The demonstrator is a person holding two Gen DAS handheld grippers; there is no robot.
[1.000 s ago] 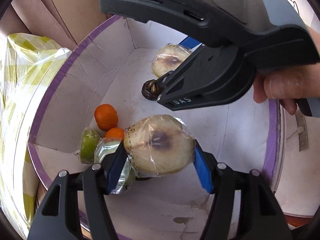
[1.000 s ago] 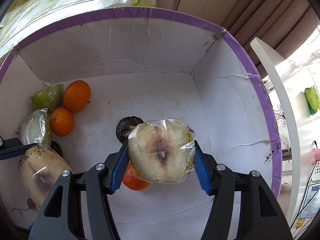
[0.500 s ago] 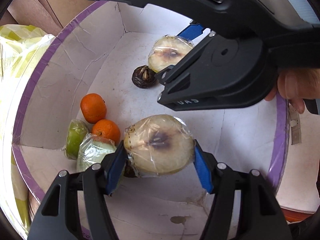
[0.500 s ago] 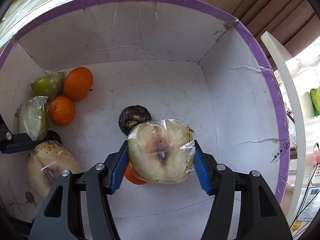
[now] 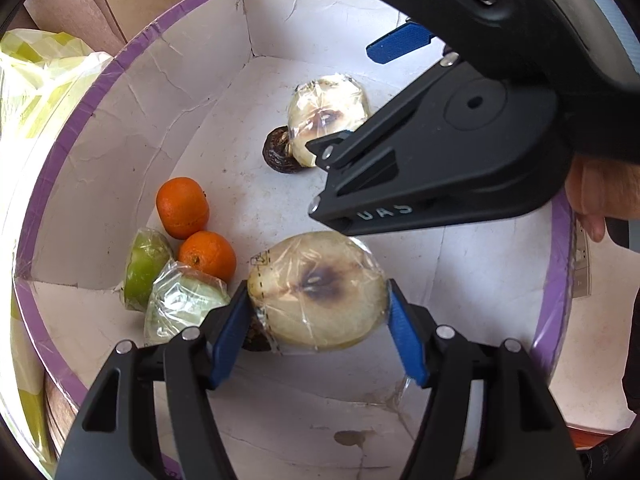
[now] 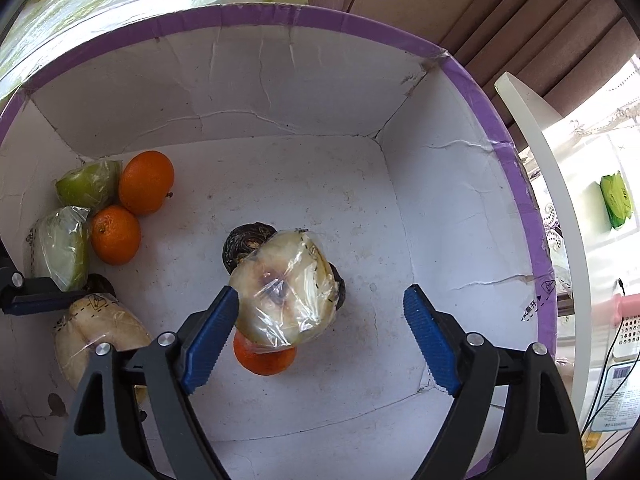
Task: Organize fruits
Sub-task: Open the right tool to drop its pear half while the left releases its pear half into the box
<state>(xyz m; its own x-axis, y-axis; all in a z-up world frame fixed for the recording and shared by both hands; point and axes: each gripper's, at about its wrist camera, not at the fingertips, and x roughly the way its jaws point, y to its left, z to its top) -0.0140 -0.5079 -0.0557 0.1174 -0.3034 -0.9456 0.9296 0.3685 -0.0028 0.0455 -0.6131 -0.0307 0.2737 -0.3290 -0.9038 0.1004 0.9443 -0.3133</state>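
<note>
Wrapped apple halves, left wrist view: we count two; our left gripper point(image 5: 318, 320) clamps one half point(image 5: 318, 290) over the box point(image 5: 120, 120).
Oranges: two point(image 5: 183, 208) point(image 5: 207, 255).
Right wrist view: our right gripper point(image 6: 320, 334) gapes wide; the released half point(image 6: 284, 292) lies mid-floor.
Oranges: three.

The white cardboard box with a purple rim point(image 6: 500, 136) holds the fruit on its scuffed floor. At its left lie two oranges point(image 6: 146, 188) and two plastic-wrapped green fruit pieces point(image 6: 88, 184). Mid-floor, a wrapped pale fruit half point(image 6: 284, 292) rests on a dark round fruit point(image 6: 244, 240) and another orange point(image 6: 264, 360).
</note>
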